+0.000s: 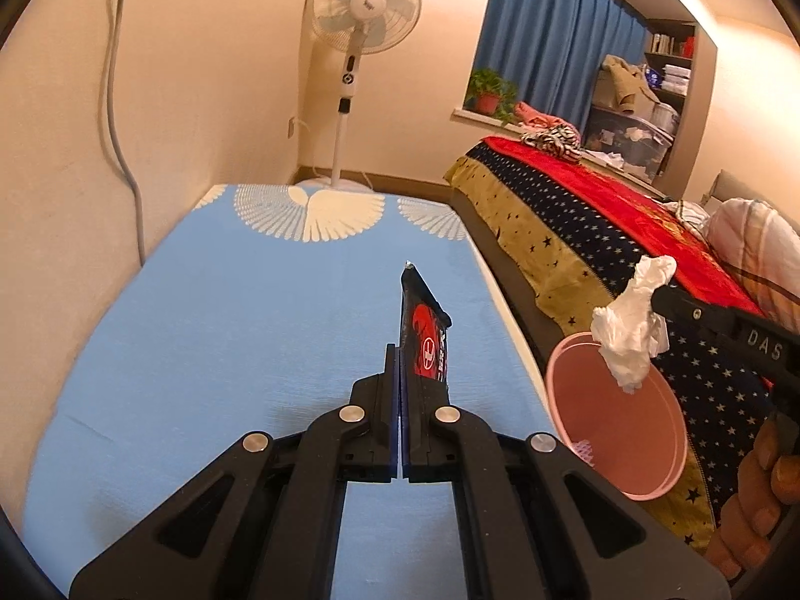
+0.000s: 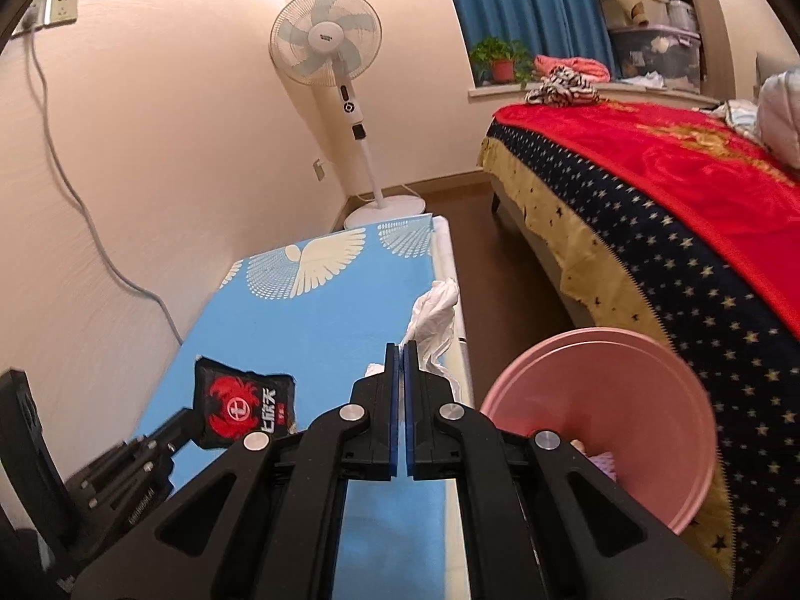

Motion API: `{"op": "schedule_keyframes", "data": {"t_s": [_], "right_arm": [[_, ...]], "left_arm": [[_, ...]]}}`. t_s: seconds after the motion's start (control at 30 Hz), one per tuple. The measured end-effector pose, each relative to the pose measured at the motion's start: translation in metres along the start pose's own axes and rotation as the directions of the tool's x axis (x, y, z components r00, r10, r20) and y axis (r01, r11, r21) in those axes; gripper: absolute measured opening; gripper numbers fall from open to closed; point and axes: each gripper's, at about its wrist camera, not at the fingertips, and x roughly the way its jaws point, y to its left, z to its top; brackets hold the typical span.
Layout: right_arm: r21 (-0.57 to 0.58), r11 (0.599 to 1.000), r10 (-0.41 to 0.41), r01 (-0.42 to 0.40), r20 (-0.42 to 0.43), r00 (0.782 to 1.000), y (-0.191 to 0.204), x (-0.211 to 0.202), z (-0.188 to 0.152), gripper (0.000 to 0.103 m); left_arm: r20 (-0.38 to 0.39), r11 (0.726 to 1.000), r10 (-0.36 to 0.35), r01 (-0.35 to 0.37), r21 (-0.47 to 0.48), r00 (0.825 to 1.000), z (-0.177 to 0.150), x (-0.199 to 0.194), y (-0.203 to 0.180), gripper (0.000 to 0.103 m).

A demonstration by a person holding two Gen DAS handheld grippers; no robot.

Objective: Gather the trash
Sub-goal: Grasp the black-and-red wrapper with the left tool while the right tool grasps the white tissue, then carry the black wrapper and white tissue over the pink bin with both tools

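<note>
My left gripper (image 1: 400,355) is shut on a black and red snack wrapper (image 1: 425,335), which stands edge-on above the blue cloth-covered table (image 1: 225,310). In the right wrist view the same wrapper (image 2: 245,407) hangs flat from the left gripper (image 2: 192,420) at the lower left. My right gripper (image 2: 401,355) is shut on a crumpled white tissue (image 2: 435,320). In the left wrist view that tissue (image 1: 632,320) hangs just over the rim of the pink bin (image 1: 615,410), held by the right gripper (image 1: 660,300). The pink bin (image 2: 600,425) stands on the floor between table and bed, with something pale at its bottom.
A bed (image 2: 675,210) with a red and starred blanket fills the right side. A white standing fan (image 1: 362,15) stands in the far corner beyond the table's end. A grey cable (image 2: 75,190) runs down the left wall. A hand (image 1: 760,475) grips the right tool.
</note>
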Motion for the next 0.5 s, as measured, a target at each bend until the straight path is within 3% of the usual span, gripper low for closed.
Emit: {"op": "schedule_keyframes", "data": {"t_s": [0.5], "right_arm": [[-0.025,0.997,-0.073,0.075,0.067,0.995,-0.019,-0.057,-0.020,0.002]], "left_arm": [[0.038,0.997,-0.026,0.023,0.068,0.999,-0.016,-0.044,-0.028,0.000]]}}
